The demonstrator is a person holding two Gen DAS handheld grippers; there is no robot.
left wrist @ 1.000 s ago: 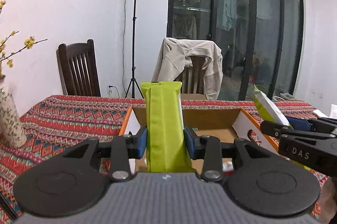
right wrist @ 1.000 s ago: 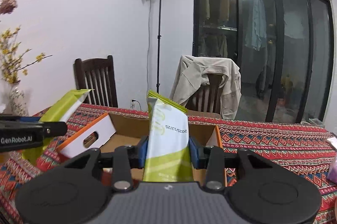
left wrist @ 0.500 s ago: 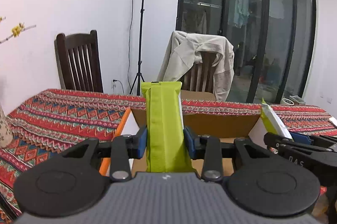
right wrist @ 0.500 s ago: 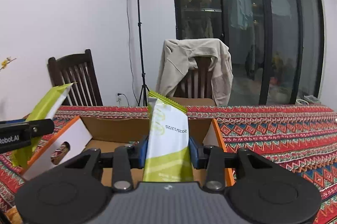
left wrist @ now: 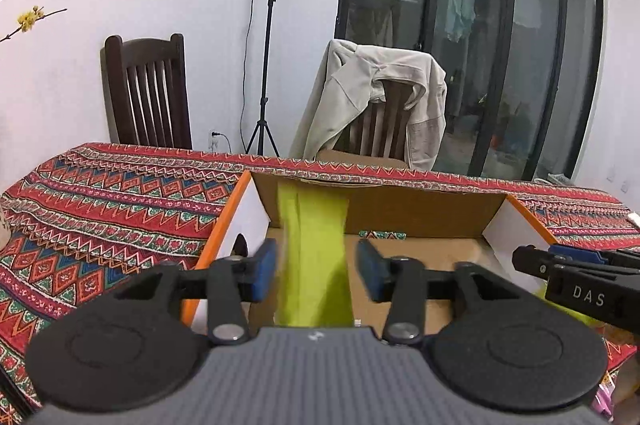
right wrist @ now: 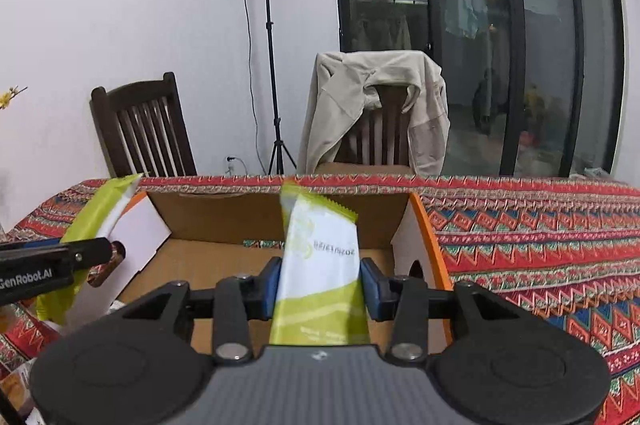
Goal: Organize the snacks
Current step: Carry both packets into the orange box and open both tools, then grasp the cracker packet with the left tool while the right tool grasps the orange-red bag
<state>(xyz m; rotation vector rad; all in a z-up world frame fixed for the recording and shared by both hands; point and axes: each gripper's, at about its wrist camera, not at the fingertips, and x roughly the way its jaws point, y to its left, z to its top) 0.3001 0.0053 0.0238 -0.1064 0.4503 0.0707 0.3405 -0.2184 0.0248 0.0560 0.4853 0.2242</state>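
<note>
Left gripper (left wrist: pixel 316 271) spreading, green packet (left wrist: pixel 314 265) slipping free into the box (left wrist: pixel 420 213); right gripper (right wrist: pixel 320 283) pinching white-green packet (right wrist: pixel 320 265) at 12 o'clock — best releasing low, clear of walls

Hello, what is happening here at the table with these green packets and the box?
A person is putting snack packets into an open cardboard box on a patterned tablecloth. The left gripper is opening, and its plain green packet sits blurred between the pads, not pressed. The right gripper grips a green and white packet over the box.
</note>
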